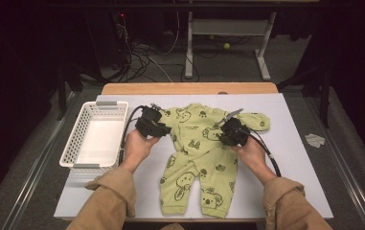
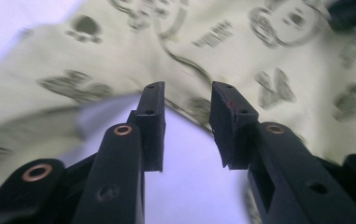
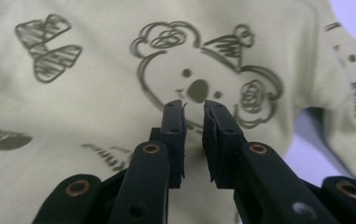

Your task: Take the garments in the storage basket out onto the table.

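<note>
Two hands come in over the table's near edge, each carrying a gripper above a pale green baby romper (image 1: 197,153) that lies flat on the white table (image 1: 290,191), legs toward the near edge and collar toward the far one. The left gripper (image 1: 157,113) sits by the garment's left sleeve; in the left gripper view its jaws stand apart with nothing between them, bare table and the sleeve's edge showing through the gap. The right gripper (image 1: 229,117) hangs over the chest near the right sleeve; in the right gripper view its jaws are parted only narrowly, with no cloth pinched and the bear print showing beyond them. Judging by this, the cloth is let go and the spreading or folding is between grasps. The next move would call for lowering each gripper onto a sleeve or side seam and closing on one layer. Beyond the left gripper, by the left edge, stands a white basket (image 1: 77,139), unfilled.
</note>
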The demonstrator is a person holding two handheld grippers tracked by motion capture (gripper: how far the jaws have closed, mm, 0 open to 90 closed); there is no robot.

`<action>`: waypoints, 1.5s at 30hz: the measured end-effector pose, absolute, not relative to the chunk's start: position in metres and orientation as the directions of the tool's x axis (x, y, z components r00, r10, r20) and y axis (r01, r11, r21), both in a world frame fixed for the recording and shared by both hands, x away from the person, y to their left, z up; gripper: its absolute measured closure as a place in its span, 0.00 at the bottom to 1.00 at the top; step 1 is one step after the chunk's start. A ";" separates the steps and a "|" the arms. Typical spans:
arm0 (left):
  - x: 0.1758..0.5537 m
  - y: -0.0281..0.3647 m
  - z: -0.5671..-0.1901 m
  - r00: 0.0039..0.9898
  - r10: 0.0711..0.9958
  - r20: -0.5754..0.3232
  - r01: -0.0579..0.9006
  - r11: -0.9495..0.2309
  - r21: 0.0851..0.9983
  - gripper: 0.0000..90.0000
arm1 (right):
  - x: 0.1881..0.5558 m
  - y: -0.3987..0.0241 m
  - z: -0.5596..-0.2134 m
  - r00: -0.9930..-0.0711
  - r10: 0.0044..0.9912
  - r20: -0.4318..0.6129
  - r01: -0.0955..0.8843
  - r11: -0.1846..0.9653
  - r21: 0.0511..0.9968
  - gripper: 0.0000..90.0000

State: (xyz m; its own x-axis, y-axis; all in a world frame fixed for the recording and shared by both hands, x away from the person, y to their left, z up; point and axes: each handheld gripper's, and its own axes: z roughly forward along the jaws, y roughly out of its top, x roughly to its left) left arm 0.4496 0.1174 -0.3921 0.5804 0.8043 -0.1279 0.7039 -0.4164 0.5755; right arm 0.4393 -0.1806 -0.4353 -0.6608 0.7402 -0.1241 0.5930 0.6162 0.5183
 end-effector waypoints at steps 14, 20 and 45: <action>0.507 0.131 -0.403 0.435 0.895 -0.098 0.804 -0.337 0.489 0.64 | 0.432 -0.176 -0.446 -0.666 0.730 -0.151 0.581 0.635 0.510 0.91; 0.514 0.141 -0.401 0.404 0.907 -0.120 0.817 -0.299 0.493 0.64 | 0.432 -0.177 -0.447 -0.664 0.734 -0.142 0.584 0.628 0.514 0.91; 0.509 0.108 -0.417 0.552 0.808 -0.206 0.801 -0.444 0.401 0.94 | 0.431 -0.175 -0.447 -0.660 0.737 -0.145 0.588 0.627 0.511 0.92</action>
State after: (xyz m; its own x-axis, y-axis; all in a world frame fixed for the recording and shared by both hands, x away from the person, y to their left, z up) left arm 0.5092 0.1081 -0.4169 0.5516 0.8082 -0.2063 0.8011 -0.4444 0.4010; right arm 0.4314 -0.1754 -0.4467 -0.6605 0.7367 -0.1449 0.5878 0.6274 0.5108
